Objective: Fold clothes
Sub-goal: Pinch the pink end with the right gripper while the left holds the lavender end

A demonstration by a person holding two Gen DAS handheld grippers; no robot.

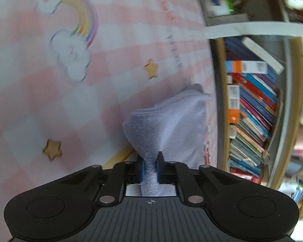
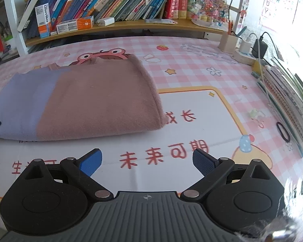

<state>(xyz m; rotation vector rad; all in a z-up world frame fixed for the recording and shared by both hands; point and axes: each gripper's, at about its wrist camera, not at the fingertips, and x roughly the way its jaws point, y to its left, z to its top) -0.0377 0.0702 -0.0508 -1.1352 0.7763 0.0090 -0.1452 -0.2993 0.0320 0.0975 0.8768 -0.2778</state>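
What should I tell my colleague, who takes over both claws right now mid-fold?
Left claw: shut on the lavender end of the cloth, lifted off the desk mat.
Right claw: open, holding nothing, hovering over the mat just in front of the cloth.
The cloth, brown with a lavender band, lies folded over on the mat in front of the bookshelf; its rounded fold edge faces right.
Done: at least one fold appears made.
Left: probably carry the held lavender end across to complete the next fold, then release and flatten; the right claw could steady the brown part.
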